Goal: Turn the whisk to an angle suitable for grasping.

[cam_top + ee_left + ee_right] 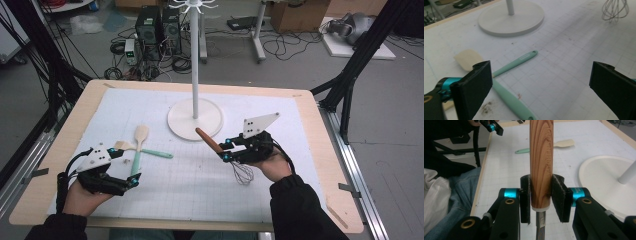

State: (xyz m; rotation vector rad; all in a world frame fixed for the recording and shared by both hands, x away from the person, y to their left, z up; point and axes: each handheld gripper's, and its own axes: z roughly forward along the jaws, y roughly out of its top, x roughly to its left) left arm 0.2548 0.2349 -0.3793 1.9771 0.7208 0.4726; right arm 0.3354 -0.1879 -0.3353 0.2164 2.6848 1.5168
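Note:
My right gripper [225,150] [541,195] is shut on the wooden handle [541,157] of a whisk [235,167], held above the mat right of centre; its wire head [614,9] hangs toward me and the brown handle [209,140] points at the stand base. My left gripper [129,165] [541,87] stands open near the front left, jaws wide apart, nothing between them. Just beyond it two spatulas with mint-green handles [136,160] [515,62] and cream blades [141,133] [467,58] lie crossed on the mat.
A white stand with a round base [195,120] [511,18] [604,177] and tall pole [195,60] rises at the mat's middle back. The grid mat [190,185] covers the wooden table [75,110]. Cables and computer boxes sit on the floor beyond.

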